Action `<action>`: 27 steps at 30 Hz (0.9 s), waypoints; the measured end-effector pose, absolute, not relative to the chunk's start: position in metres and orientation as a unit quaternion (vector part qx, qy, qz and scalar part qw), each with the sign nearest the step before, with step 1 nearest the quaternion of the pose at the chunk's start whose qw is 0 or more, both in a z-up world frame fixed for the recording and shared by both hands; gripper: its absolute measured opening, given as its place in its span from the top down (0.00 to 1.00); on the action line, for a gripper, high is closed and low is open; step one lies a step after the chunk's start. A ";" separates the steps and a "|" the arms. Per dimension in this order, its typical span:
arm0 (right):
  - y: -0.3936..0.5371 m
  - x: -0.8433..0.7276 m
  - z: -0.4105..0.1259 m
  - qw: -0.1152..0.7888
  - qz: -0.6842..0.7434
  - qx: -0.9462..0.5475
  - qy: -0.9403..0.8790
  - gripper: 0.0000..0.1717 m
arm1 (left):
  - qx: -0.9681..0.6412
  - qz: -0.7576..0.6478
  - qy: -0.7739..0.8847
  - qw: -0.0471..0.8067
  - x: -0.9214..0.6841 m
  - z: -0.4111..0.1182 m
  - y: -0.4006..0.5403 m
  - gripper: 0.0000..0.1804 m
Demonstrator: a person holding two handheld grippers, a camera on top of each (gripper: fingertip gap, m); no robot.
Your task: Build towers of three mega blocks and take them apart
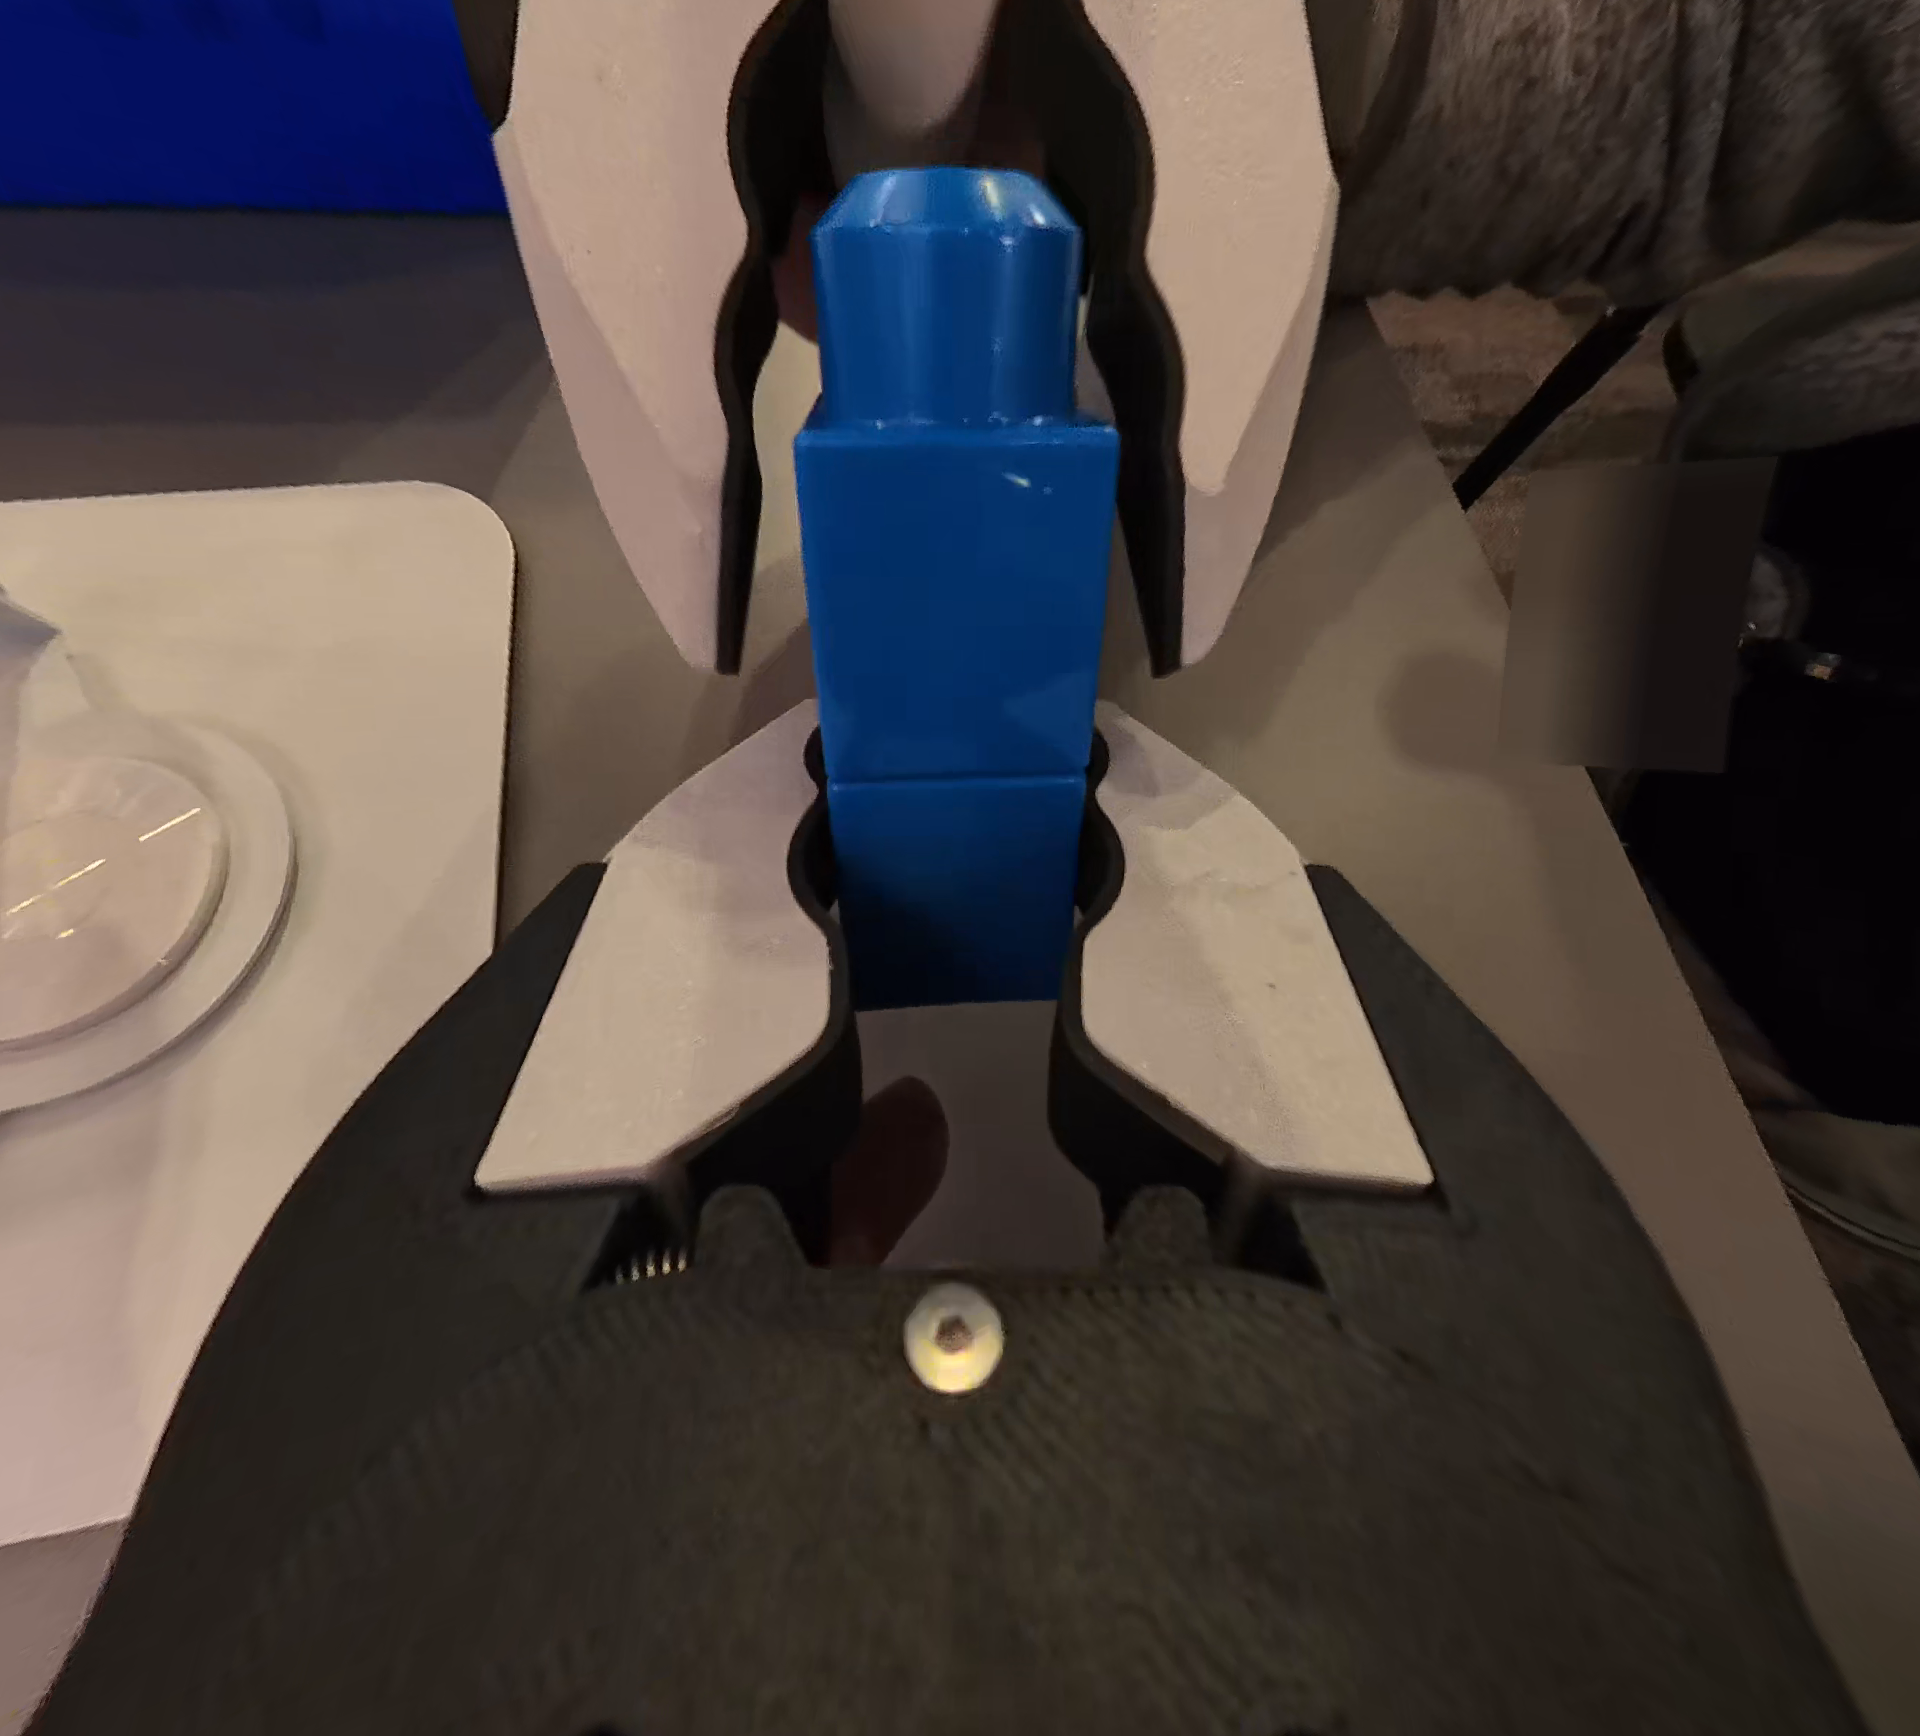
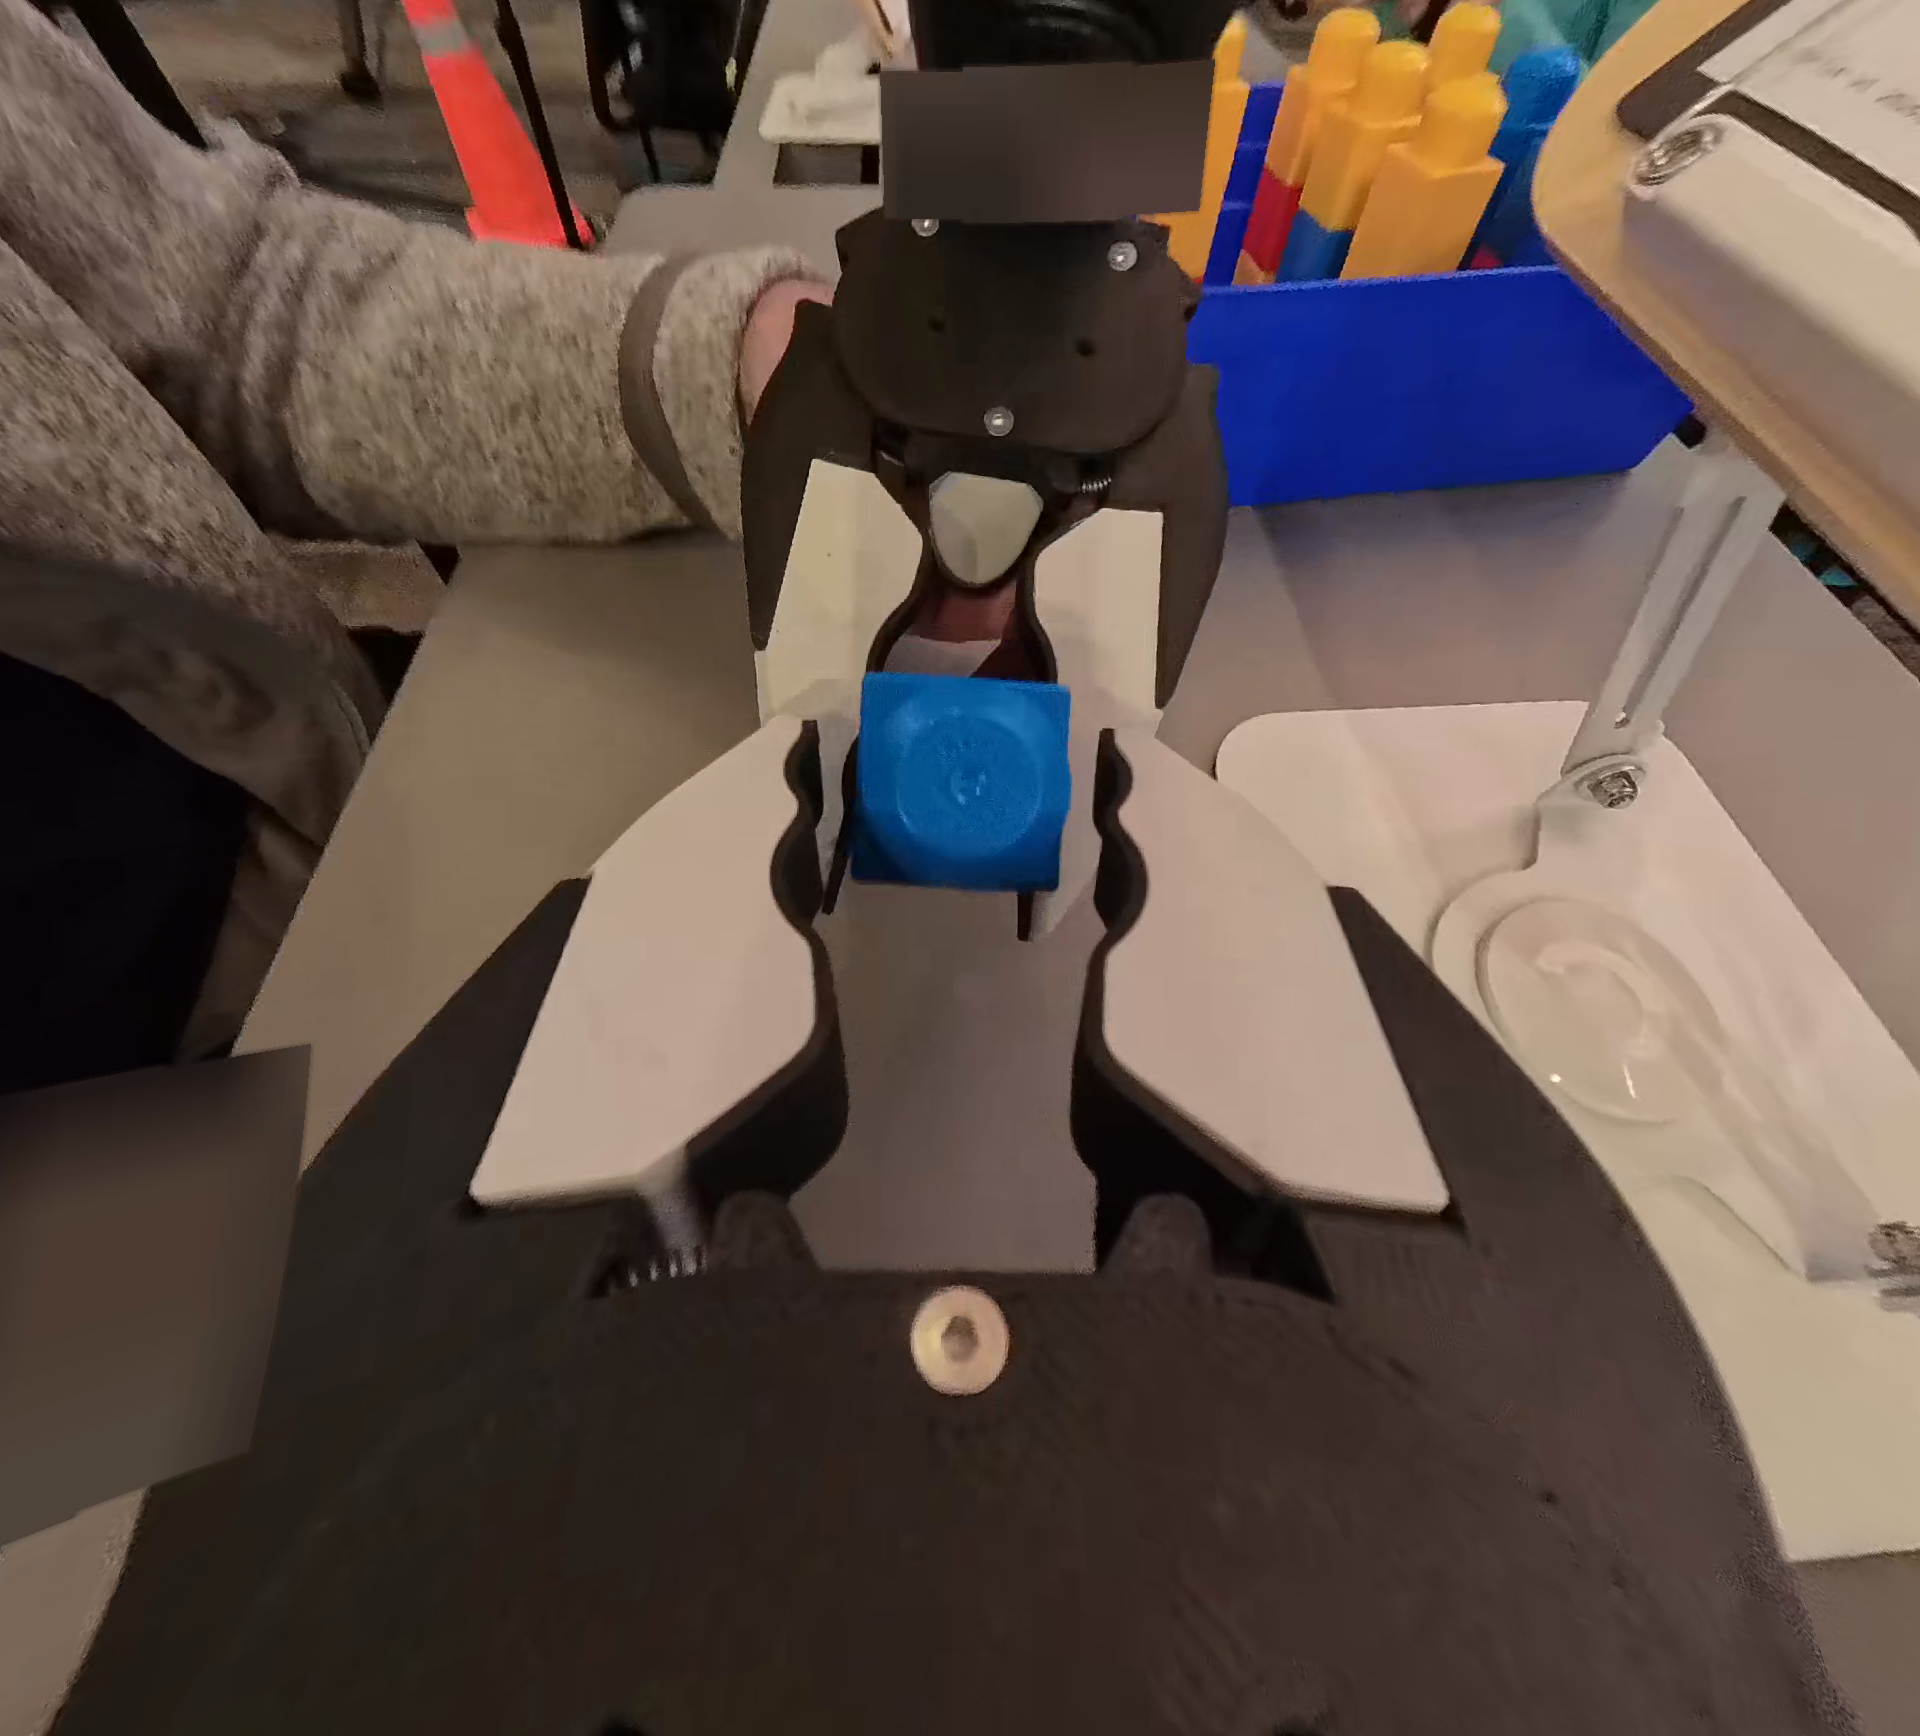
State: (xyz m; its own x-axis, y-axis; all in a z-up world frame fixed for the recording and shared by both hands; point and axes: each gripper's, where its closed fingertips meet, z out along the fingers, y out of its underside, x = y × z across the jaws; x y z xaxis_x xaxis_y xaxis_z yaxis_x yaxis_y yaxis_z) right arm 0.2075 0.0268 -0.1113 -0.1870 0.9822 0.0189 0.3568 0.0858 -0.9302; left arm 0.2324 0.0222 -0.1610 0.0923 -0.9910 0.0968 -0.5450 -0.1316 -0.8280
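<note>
Our left gripper [image 1: 956, 865] pinches the blue block stack [image 1: 951, 647] steady, so our spread right gripper [image 2: 956, 813] can straddle its top.

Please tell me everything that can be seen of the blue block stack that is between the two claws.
The blue block stack looks like glossy hard plastic: two square blocks joined end to end, a seam between them, one round stud at the far end. It points along the left claw, whose fingers press on the near block's sides. The right claw straddles the far block with a gap on each side. Grey table lies beneath.
</note>
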 end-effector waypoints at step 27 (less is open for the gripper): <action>0.265 0.425 -0.043 0.496 0.181 -0.762 -0.375 0.79 | -0.687 -0.304 0.581 0.314 0.226 -0.173 0.030 0.78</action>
State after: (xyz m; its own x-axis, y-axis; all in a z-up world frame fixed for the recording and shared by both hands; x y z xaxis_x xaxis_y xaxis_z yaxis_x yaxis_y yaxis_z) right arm 0.4251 0.2646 -0.0427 0.6523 0.7518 0.0959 0.3919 -0.2262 -0.8918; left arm 0.2263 0.0298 -0.1728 0.1403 -0.9888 0.0517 -0.6073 -0.1271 -0.7843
